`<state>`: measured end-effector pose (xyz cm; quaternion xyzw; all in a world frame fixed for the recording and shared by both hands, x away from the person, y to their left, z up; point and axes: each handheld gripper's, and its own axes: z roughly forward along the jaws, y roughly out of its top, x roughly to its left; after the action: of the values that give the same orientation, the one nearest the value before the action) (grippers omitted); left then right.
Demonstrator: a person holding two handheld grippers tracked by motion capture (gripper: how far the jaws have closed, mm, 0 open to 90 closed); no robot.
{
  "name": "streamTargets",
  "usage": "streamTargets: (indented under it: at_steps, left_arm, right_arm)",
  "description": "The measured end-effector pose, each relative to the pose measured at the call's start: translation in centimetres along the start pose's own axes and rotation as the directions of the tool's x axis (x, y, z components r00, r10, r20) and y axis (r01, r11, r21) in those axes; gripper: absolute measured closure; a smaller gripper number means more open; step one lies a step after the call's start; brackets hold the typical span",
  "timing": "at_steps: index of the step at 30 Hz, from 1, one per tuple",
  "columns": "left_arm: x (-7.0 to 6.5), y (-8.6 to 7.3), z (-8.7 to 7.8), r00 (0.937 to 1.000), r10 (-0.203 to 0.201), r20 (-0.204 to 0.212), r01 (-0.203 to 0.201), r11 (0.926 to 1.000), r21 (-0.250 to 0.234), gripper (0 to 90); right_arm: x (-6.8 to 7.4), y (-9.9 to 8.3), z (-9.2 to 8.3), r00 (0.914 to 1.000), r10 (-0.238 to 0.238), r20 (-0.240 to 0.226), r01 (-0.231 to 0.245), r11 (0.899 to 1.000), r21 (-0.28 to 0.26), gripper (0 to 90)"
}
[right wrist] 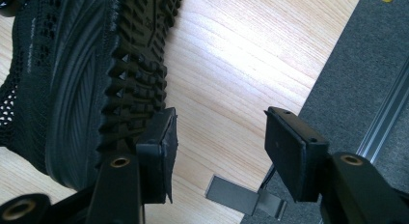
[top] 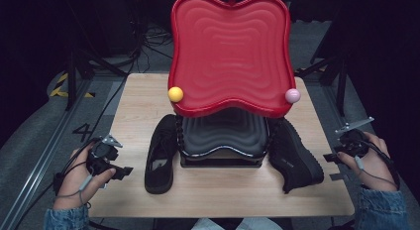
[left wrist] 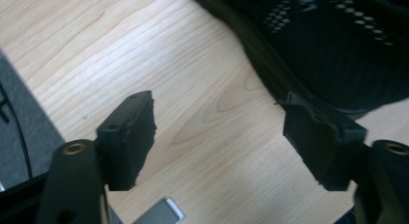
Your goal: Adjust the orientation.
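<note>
black shoes (top: 161,155) (no readable branding)

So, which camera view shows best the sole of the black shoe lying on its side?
The right gripper view: the tipped shoe turns its lugged tread to the camera, close up. The high view shows that shoe whole, mostly its upper. The left gripper view shows the other shoe.

Box (top: 220,158) mid-table (top: 129,116), tray (top: 230,51) on it, shoe (top: 161,158) left, shoe (top: 297,155) right
</note>
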<state>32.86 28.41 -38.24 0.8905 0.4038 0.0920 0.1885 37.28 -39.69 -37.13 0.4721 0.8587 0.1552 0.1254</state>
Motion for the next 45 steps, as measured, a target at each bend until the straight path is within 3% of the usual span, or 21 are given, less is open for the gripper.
streamTargets:
  at_steps: [1,4,6,8,12,17,19,23,27,35,37,40,42,45]
  left_arm:
    - [-0.1,0.0,0.0,0.9996,0.026,-0.007,-0.026,0.9997,-0.001,23.7]
    - [-0.5,0.3,0.1,0.9989,0.023,-0.042,-0.022,0.9996,0.015,22.7]
    - [-0.7,0.4,0.0,0.9989,-0.006,-0.047,0.008,0.9993,0.036,23.0]
    - [-0.6,0.6,-0.1,0.9967,-0.024,-0.078,0.029,0.998,0.057,29.1]
    - [-1.0,0.8,-0.9,0.9991,-0.035,-0.025,0.035,0.9988,0.033,36.9]
    - [-2.2,1.5,-1.9,0.9988,0.017,0.045,-0.017,0.9998,0.006,40.6]
    - [-2.7,1.7,-2.3,0.9982,0.033,0.051,-0.033,0.9994,0.008,42.3]
    - [-3.7,2.1,-3.1,0.9948,0.071,0.073,-0.07,0.9975,-0.012,43.5]
    - [-4.5,2.5,-4.0,0.9859,0.094,0.138,-0.085,0.9938,-0.071,43.2]
    - [-6.3,3.7,-4.3,0.9769,0.171,0.128,-0.162,0.9836,-0.079,49.3]
    - [-6.6,3.9,-4.2,0.9745,0.175,0.141,-0.163,0.9823,-0.093,57.0]
    - [-7.1,4.3,-3.9,0.9672,0.198,0.159,-0.188,0.9792,-0.078,67.1]
    - [-7.2,4.4,-3.8,0.9675,0.199,0.157,-0.19,0.9793,-0.069,69.8]
    - [-7.1,4.5,-3.8,0.9735,0.18,0.141,-0.173,0.9829,-0.064,77.4]
  right_arm:
    - [0.0,0.0,0.0,1.0,-0.001,-0.004,0.001,1.0,0.001,46.2]
    - [0.0,-0.2,0.1,1.0,-0.008,-0.005,0.008,1.0,0.005,46.2]
    - [0.0,-0.3,0.0,1.0,-0.003,-0.003,0.003,1.0,0.006,46.2]
    - [0.0,-0.4,0.0,1.0,-0.001,-0.001,0.001,1.0,0.005,46.2]
    - [0.0,-0.5,0.0,1.0,-0.003,0.003,0.002,1.0,0.004,45.9]
    - [0.0,-0.5,0.2,1.0,-0.001,0.001,0.001,1.0,0.006,45.4]
    - [0.0,-0.5,0.1,1.0,-0.004,0.002,0.004,1.0,0.005,45.3]
    - [0.0,-0.5,0.1,1.0,-0.003,0.003,0.003,1.0,0.005,44.9]
    - [0.0,-0.5,0.2,1.0,-0.007,0.002,0.007,1.0,0.011,44.4]
    - [0.2,-0.4,0.3,0.9999,-0.012,0.002,0.012,1.0,0.012,43.5]
    - [0.3,-0.4,0.3,0.9999,-0.014,0.003,0.014,1.0,0.011,43.2]
    - [0.3,-0.3,0.5,0.9997,-0.024,0.005,0.024,1.0,0.008,43.0]
    - [0.4,-0.3,0.5,0.9997,-0.022,0.004,0.022,1.0,0.012,42.9]
    - [0.4,-0.3,0.7,0.9996,-0.029,0.007,0.028,0.999,0.016,42.8]
